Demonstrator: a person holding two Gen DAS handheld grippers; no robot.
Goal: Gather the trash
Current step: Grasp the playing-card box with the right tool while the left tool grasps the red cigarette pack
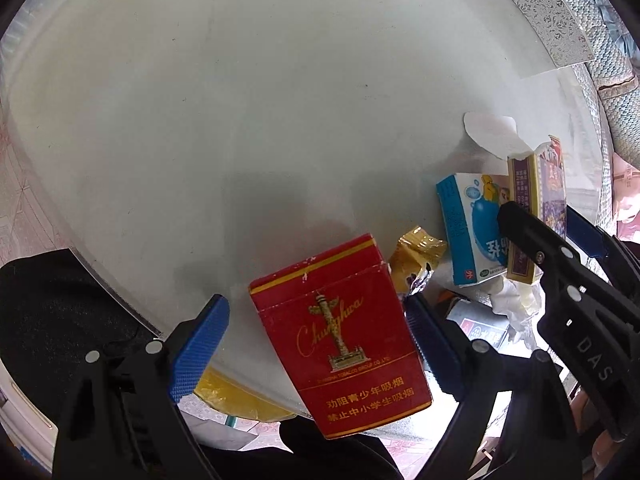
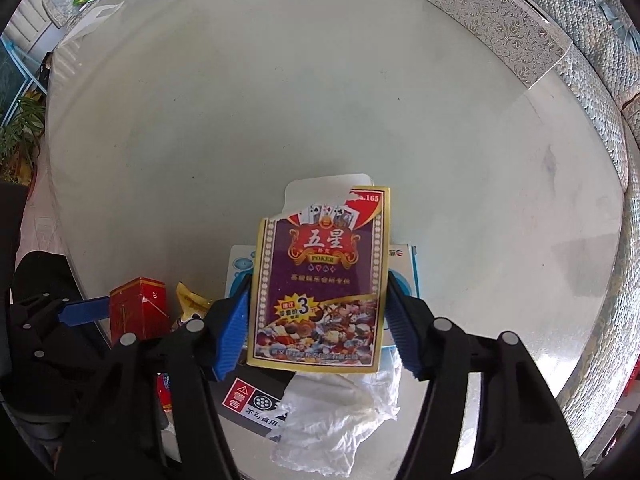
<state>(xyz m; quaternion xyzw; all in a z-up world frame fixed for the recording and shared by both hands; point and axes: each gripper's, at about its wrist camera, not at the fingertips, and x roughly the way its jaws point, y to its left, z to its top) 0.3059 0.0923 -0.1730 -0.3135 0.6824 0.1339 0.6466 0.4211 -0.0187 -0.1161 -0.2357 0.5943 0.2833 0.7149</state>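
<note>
A red Chunghwa cigarette pack (image 1: pixel 340 340) stands upright at the near edge of the round glass table (image 1: pixel 240 120). My left gripper (image 1: pixel 316 336) is open around it, with a gap on the left side. In the right wrist view the same pack (image 2: pixel 136 304) shows at the left. A purple and gold playing-card box (image 2: pixel 320 280) with a torn top sits between my right gripper's (image 2: pixel 316 320) blue pads, which touch both its long edges. Behind it lies a blue and white medicine box (image 2: pixel 404 256). A crumpled gold wrapper (image 1: pixel 418 258) lies between the pack and the boxes.
A crumpled white tissue (image 2: pixel 336 412) lies on a black package with a red warning label (image 2: pixel 256 396), just below the card box. A silver patterned box (image 2: pixel 500 28) sits at the table's far right rim. The table edge runs close under both grippers.
</note>
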